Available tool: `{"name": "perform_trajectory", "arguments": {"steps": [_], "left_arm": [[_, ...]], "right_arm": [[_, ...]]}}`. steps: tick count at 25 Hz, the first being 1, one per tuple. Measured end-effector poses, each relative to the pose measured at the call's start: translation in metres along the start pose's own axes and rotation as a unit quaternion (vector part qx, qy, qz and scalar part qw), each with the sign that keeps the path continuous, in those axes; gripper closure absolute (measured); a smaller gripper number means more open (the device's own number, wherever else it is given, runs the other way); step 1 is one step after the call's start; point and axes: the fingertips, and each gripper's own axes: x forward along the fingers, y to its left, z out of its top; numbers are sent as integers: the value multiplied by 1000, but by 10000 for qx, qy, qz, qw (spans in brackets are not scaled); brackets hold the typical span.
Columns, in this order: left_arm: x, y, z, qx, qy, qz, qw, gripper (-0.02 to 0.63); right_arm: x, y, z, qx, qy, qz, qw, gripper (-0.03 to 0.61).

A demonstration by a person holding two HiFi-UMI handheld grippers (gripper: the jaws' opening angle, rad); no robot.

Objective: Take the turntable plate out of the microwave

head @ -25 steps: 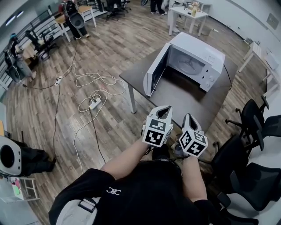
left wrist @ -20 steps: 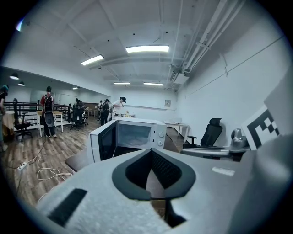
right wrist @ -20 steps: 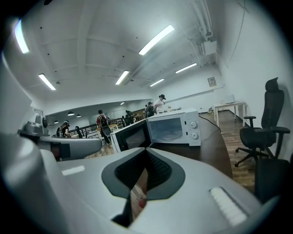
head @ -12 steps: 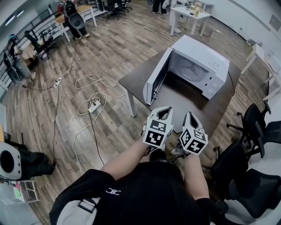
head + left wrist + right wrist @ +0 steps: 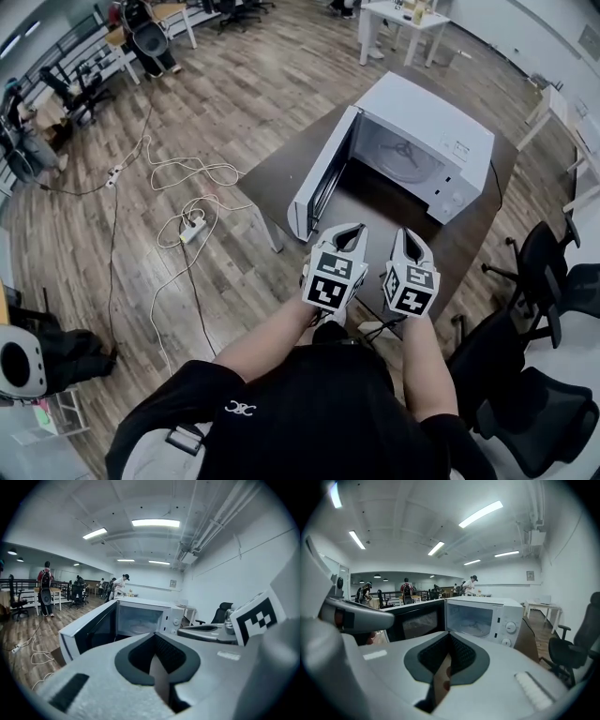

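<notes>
A white microwave [image 5: 427,131] stands on a dark table [image 5: 398,225] with its door [image 5: 319,187] swung wide open to the left. The glass turntable plate [image 5: 405,155] lies inside the cavity; it also shows in the left gripper view [image 5: 140,629] and the right gripper view [image 5: 471,626]. My left gripper [image 5: 349,232] and right gripper [image 5: 409,236] hover side by side over the table's near edge, short of the microwave's opening. Both are shut with nothing in them. In their own views, the left gripper [image 5: 154,637] and the right gripper [image 5: 449,637] point at the open cavity.
Black office chairs [image 5: 544,272] crowd the table's right side. Cables and a power strip [image 5: 192,225] lie on the wooden floor to the left. A white table [image 5: 398,23] stands beyond the microwave. People and more chairs are far off at the back.
Both grippers have moved forward towards the microwave, which now sits closer in the head view. The right gripper has rolled a little. Neither has changed its jaws.
</notes>
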Motion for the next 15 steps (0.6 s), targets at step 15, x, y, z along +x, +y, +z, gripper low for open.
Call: {"name": "perform_trajectory", "arguments": {"steps": [15], "left_arm": [[122, 39, 26, -247, 139, 212, 9994, 604]], "right_arm": [[150, -46, 5, -2810, 160, 494, 9583, 548]]}}
